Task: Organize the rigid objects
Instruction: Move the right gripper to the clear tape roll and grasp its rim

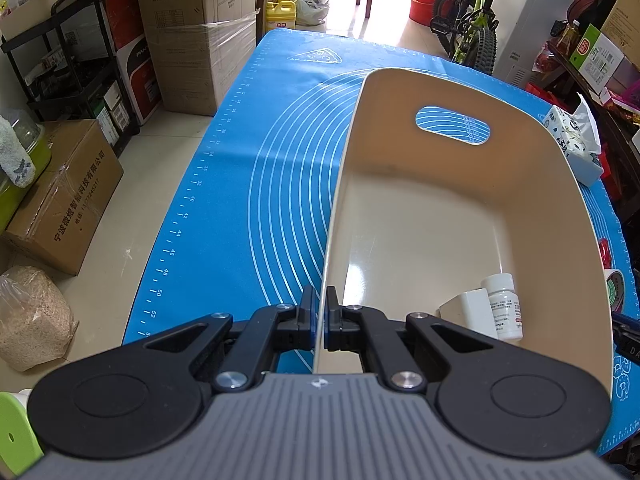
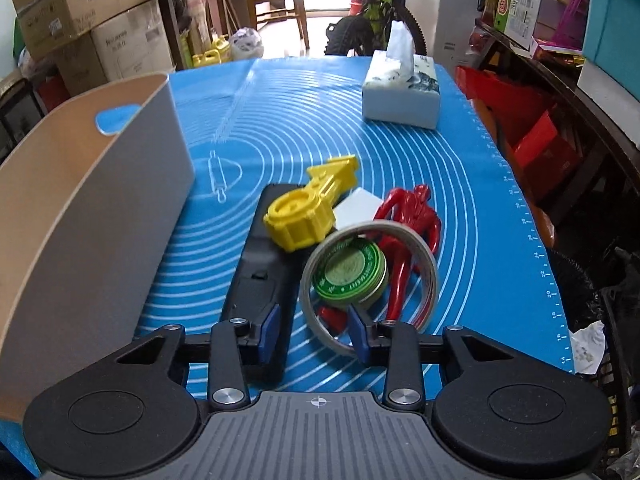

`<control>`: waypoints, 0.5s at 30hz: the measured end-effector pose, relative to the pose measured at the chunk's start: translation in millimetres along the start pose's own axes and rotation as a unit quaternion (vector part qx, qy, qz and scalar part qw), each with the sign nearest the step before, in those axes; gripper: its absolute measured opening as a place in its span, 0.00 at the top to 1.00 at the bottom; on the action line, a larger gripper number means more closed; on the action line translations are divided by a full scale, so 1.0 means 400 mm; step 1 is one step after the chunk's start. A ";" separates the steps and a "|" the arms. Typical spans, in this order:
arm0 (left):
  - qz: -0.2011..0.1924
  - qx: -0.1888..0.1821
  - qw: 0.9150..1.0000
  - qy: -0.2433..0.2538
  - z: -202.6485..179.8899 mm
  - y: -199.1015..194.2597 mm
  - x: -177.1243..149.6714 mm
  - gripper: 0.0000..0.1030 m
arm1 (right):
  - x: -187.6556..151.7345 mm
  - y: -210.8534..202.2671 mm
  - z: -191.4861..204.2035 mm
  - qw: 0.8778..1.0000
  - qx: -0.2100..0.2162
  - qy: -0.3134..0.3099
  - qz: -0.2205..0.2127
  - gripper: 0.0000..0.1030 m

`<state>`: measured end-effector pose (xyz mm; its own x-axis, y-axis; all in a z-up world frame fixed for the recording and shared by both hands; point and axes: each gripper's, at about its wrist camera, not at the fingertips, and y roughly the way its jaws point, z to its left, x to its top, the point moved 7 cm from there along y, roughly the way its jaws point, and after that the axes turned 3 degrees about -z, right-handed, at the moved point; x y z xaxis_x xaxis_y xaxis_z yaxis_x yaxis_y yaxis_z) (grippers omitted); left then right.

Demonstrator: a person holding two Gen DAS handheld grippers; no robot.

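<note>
My left gripper is shut on the near wall of a beige storage bin standing on the blue mat. Inside the bin lie a white pill bottle and a white box. My right gripper is open over a pile on the mat: a tape roll, a green round tin, a red figure, a yellow plastic toy and a black remote. The tape roll's near edge sits between the fingers. The bin stands left of the pile.
A tissue box stands at the mat's far right; it also shows in the left wrist view. A small white block lies under the yellow toy. Cardboard boxes, a bicycle and shelves surround the table.
</note>
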<state>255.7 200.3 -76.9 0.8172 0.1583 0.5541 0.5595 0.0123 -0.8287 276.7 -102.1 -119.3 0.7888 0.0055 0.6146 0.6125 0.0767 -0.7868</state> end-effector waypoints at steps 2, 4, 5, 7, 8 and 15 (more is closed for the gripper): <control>0.000 0.000 1.000 0.000 0.001 -0.001 0.000 0.95 | -0.004 0.005 0.001 1.000 0.001 -0.002 0.003 0.52; 0.000 0.000 1.000 0.000 0.001 -0.001 0.000 0.95 | -0.006 0.012 0.003 1.000 0.001 -0.006 0.007 0.52; 0.000 0.000 1.000 0.000 0.001 -0.001 0.000 0.95 | -0.005 0.017 0.004 1.000 0.000 -0.009 0.010 0.52; 0.000 0.000 1.000 0.000 0.002 0.000 0.000 0.95 | -0.001 0.023 0.008 1.000 -0.004 -0.016 0.011 0.53; 0.000 0.000 1.000 0.000 0.002 -0.001 0.000 0.95 | 0.000 0.026 0.009 1.000 -0.006 -0.020 0.013 0.54; 0.000 0.000 1.000 0.000 0.002 -0.001 0.000 0.95 | -0.002 0.034 0.019 0.999 -0.003 -0.030 0.017 0.78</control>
<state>255.4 201.1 -76.7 0.8172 0.1590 0.5539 0.5593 0.0127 -0.8288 284.1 -93.6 -130.2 0.8047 0.0679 0.5897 0.5858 0.0695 -0.8074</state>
